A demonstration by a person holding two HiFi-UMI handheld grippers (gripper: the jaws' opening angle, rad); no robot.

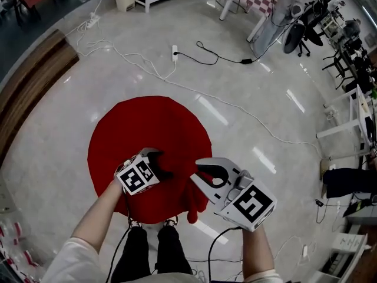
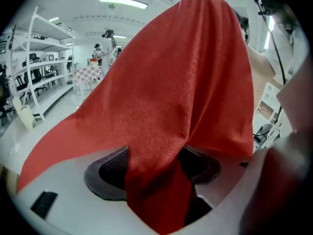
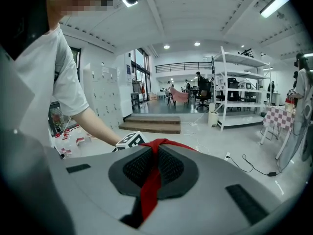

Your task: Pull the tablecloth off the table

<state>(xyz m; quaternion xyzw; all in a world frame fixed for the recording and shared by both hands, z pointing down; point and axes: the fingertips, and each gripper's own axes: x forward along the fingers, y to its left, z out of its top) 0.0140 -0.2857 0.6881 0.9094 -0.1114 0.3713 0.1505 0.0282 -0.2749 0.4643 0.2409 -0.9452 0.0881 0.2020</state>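
Pulling the red tablecloth clear calls for a second firm grip: the right gripper is clamped tight on a thin fold of it, while the rest spreads ahead of both grippers over the round table it hides. The left gripper has its jaws wide apart, with a fold draped loose between them and unpressed. It should probably close deep on that fold before both draw back together, low and even, so the cloth slides instead of snagging.
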